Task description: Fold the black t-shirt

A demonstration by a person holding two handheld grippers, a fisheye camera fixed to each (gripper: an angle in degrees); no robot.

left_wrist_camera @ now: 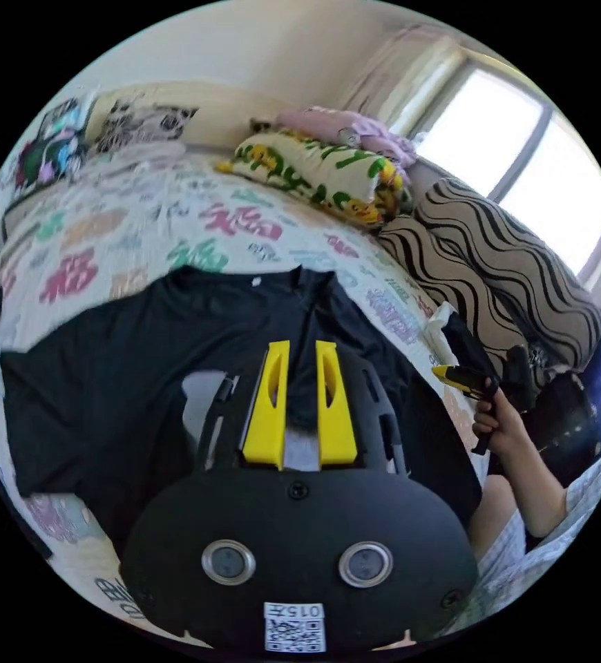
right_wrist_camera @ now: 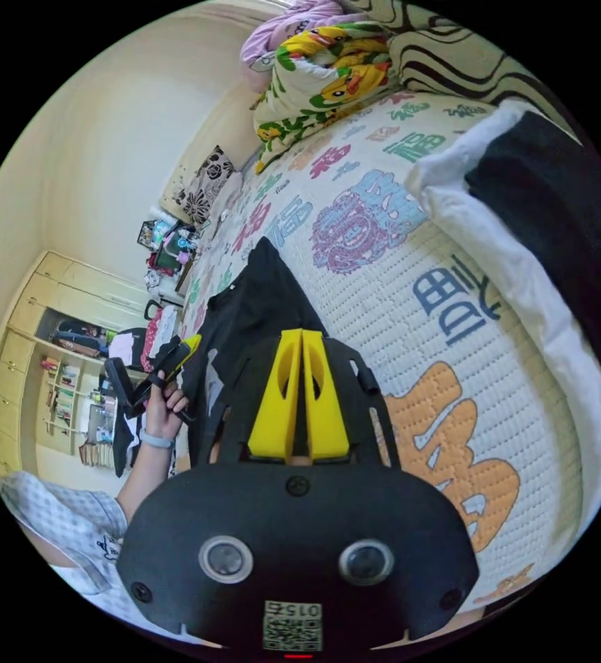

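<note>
Lying spread on the bed [left_wrist_camera: 141, 228], the black t-shirt [left_wrist_camera: 128, 373] rests flat on a quilted cover printed with coloured characters, collar toward the pillows. In the left gripper view the left gripper [left_wrist_camera: 299, 349] hovers over the shirt's middle, its yellow jaws set a little apart with only dark cloth showing in the gap; nothing is pinched between them. The gripper's black housing hides the shirt's lower middle, and the shirt's hem and the near edge of the bed run into the blurred rim of the fisheye. At the right of that view a hand [left_wrist_camera: 497, 421] holds the right gripper [left_wrist_camera: 452, 376] off the bed's side; its yellow tips are small and partly covered by the hand, so their spacing cannot be told there.

In the right gripper view the right gripper [right_wrist_camera: 302, 338] has its jaws pressed nearly together with nothing between them, above the quilted cover beside the t-shirt [right_wrist_camera: 259, 297], which shows as a narrow dark strip mostly hidden behind the housing. The left gripper [right_wrist_camera: 176, 352] appears at the left, held in a hand [right_wrist_camera: 166, 404]. A folded white and black pile [right_wrist_camera: 521, 228] sits at the bed's edge, cut off by the rim. A patterned duvet [left_wrist_camera: 314, 176] and striped bedding [left_wrist_camera: 494, 262] are heaped by the window [left_wrist_camera: 514, 159].
</note>
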